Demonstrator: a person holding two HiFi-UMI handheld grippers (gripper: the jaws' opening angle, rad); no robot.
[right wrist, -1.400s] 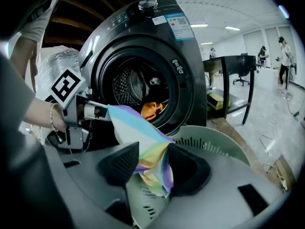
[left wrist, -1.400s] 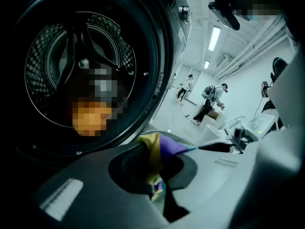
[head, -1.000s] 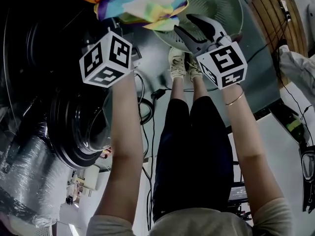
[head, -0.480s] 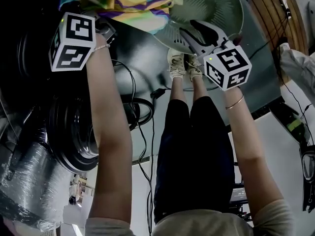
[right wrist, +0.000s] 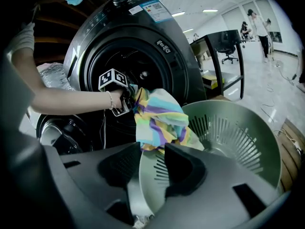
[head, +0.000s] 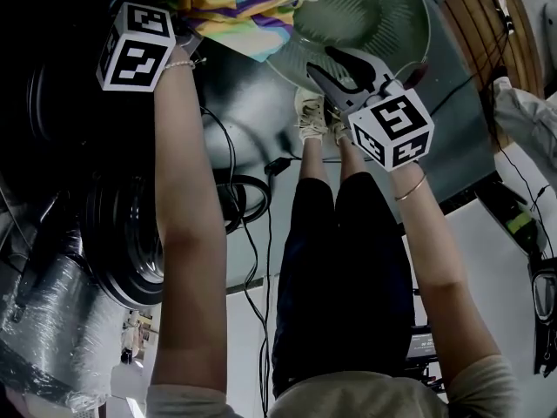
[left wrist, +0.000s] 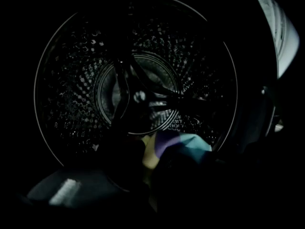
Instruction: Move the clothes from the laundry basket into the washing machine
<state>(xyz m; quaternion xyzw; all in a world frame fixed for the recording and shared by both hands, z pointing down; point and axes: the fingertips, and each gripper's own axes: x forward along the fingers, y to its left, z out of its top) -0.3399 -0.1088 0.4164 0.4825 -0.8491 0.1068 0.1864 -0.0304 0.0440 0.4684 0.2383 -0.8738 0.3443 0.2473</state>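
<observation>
Lettering on the washing machine (right wrist: 143, 32) door ring (right wrist: 163, 46) sits at about one o'clock of the opening, too small and tilted for you to read. The coloured sticker label (right wrist: 156, 10) near the top edge is just as illegible. Your left gripper (right wrist: 127, 100) is clamped tight on the striped cloth (right wrist: 159, 120), which hangs at its four o'clock, between the door opening and the green laundry basket (right wrist: 238, 132). Your right gripper (right wrist: 150, 149) has its jaws wide apart, gripping nothing, with the basket's rim showing between them.
</observation>
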